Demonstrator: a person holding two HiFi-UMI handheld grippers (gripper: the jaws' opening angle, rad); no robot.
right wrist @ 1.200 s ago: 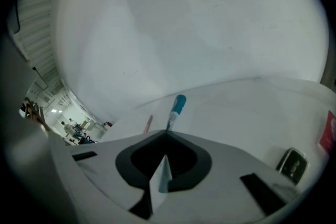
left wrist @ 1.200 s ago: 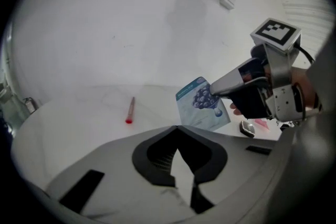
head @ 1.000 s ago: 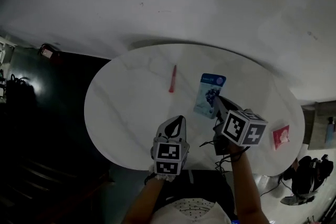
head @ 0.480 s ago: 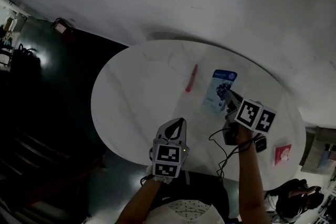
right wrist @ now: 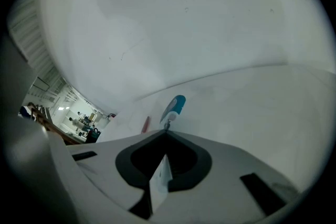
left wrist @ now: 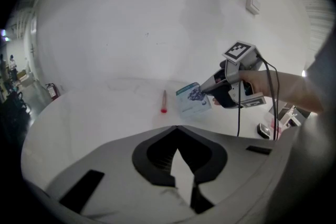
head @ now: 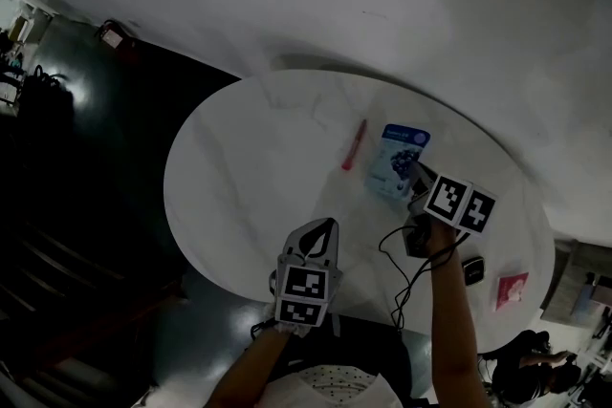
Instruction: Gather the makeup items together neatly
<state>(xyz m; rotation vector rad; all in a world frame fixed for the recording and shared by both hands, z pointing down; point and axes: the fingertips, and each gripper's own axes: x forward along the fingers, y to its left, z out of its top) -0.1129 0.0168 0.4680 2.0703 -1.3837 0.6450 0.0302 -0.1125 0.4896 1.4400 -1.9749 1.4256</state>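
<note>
**Makeup items spread over a round table, one packet gripped**

Makeup items are seen lying apart on a round white table (head: 239, 186) with faint marble veining.

A flat blue-and-white makeup packet (head: 394, 158) sits just right of centre in the head view, on the far half of the tabletop. Its near corner is clamped between the closed jaws of the right gripper (right wrist: 166, 132). In the right gripper view the packet is seen almost edge-on, running from between the jaws out past their tips. In the left gripper view it appears tilted up from the surface, though in the dim light it cannot be told whether its far edge touches the table.

A slim red stick (head: 354, 144) lies flat just left of the packet, near it but not touching. A small pink sachet (head: 511, 289) lies at the lower right of the head view, close to the table's edge and well apart from the other two. A small black object (head: 473, 269) rests between that sachet and the right forearm. A black cable (head: 394, 277) hangs in loops from the right gripper towards the near rim.

The left gripper (head: 323, 226) is held at the lower centre of the head view, over the near part of the table. Its jaws are brought together with nothing between them, and it is well apart from every item.
</note>
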